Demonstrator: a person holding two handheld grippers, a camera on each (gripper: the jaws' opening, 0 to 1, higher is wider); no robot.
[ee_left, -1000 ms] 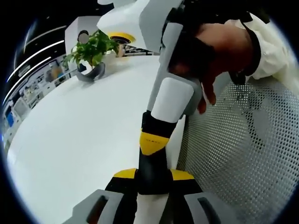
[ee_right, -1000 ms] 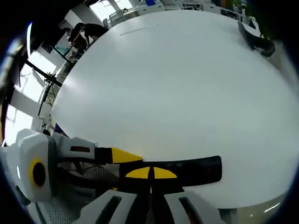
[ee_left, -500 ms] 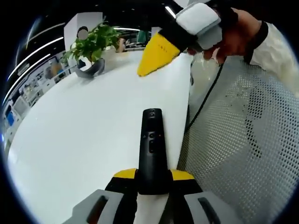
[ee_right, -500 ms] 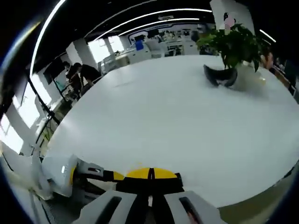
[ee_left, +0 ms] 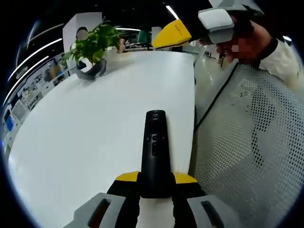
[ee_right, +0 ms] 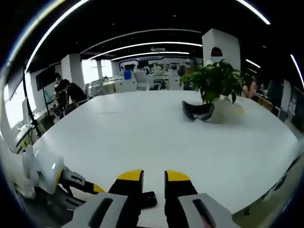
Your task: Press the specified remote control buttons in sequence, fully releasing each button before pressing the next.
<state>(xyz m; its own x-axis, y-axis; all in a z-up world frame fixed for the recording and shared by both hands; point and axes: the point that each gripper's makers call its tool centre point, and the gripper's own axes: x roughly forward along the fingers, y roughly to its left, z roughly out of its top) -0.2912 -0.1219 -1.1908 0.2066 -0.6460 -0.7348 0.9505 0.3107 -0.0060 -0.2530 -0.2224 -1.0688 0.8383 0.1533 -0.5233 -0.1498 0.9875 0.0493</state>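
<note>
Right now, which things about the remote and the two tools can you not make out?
- Remote: button markings too small, left gripper view.
- Its rear end: hidden between the left tool jaws.
- Remote in right gripper view: only a dark tip behind the right tool.
- Plant pot: blurred.

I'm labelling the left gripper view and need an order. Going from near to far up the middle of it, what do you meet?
Left tool → remote clamped in it → bare white table → plant at the table's far end.
</note>
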